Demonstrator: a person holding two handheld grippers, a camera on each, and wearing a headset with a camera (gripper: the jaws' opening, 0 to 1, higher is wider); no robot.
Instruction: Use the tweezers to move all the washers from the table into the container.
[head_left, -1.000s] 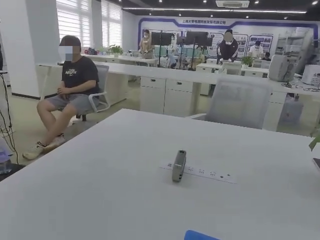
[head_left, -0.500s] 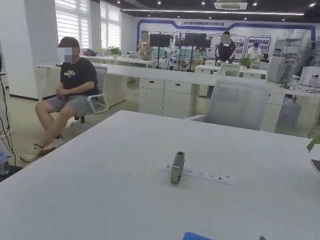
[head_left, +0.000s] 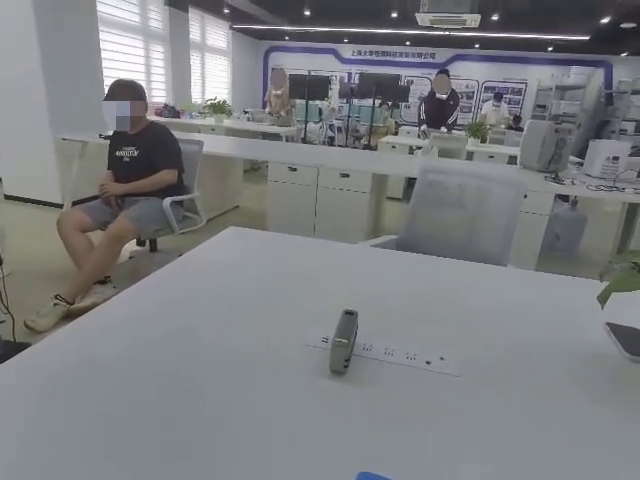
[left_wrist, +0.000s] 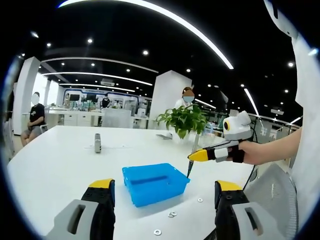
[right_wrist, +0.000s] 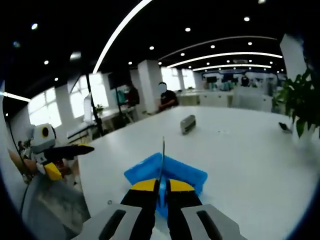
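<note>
A blue container (left_wrist: 155, 182) stands on the white table, just beyond my left gripper (left_wrist: 165, 186), whose yellow-tipped jaws are wide apart and hold nothing. Small washers (left_wrist: 172, 214) lie loose on the table in front of the container. From the right, my right gripper (left_wrist: 200, 155) reaches in, shut on thin tweezers (left_wrist: 192, 155) that point down by the container's right corner. In the right gripper view the right gripper (right_wrist: 161, 186) pinches the tweezers (right_wrist: 162, 157) above the container (right_wrist: 170, 172). The container's far rim (head_left: 372, 476) peeks in at the head view's bottom edge.
A grey device (head_left: 343, 341) stands on a flat power strip (head_left: 400, 356) mid-table. A potted plant (left_wrist: 184, 120) sits at the table's far side. A person (head_left: 125, 190) sits on a chair to the left, and an office chair (head_left: 465, 215) is at the far edge.
The head camera has tilted up and shifted, so the container slid toward the bottom edge. Nothing on the table has visibly moved.
</note>
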